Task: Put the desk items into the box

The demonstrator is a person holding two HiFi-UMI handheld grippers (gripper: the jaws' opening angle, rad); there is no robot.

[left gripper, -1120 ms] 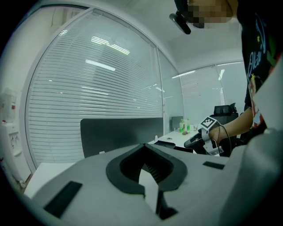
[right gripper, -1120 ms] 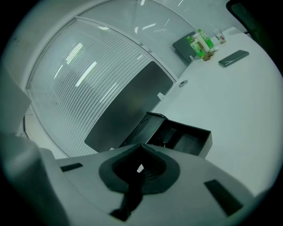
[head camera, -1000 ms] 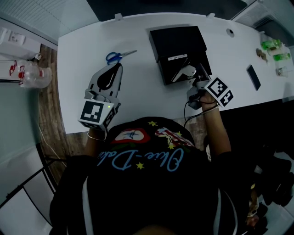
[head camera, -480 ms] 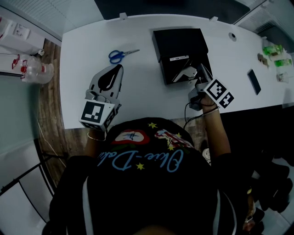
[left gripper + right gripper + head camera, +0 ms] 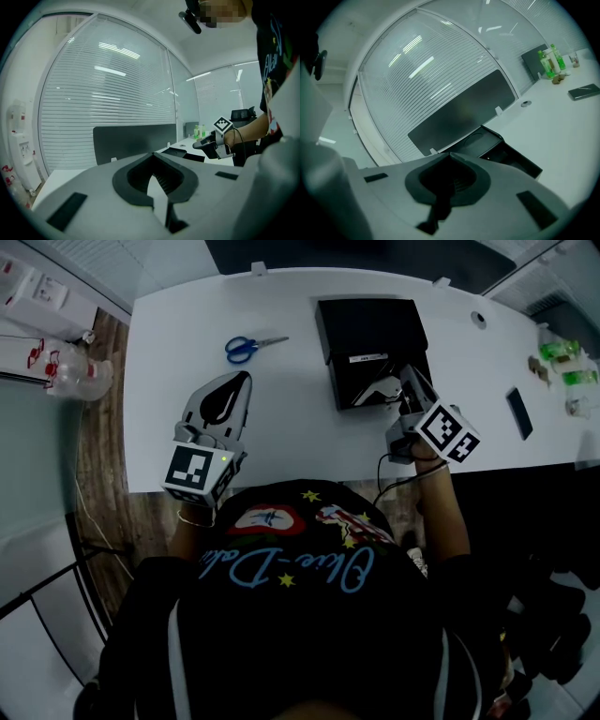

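Observation:
A black box [image 5: 368, 329] stands open on the white desk [image 5: 281, 427], and a pale item [image 5: 377, 390] lies in its near part. Blue-handled scissors [image 5: 247, 346] lie on the desk left of the box. My right gripper [image 5: 406, 374] hovers at the box's near right corner, shut and holding nothing. In the right gripper view its tips [image 5: 449, 154] meet, and the box [image 5: 497, 149] lies just beyond them. My left gripper [image 5: 245, 377] rests low over the desk below the scissors. It is shut and holds nothing, and its tips [image 5: 152, 155] touch in the left gripper view.
A dark phone [image 5: 517, 412] and green bottles [image 5: 561, 351] sit at the desk's right end. A cable hole [image 5: 478, 319] is beyond the box, and a dark partition [image 5: 464, 115] runs along the far edge. A plastic bottle [image 5: 70, 377] stands on the floor to the left.
My right gripper has lifted a little at the box's corner and rolled. The left gripper, the scissors and the box stay put.

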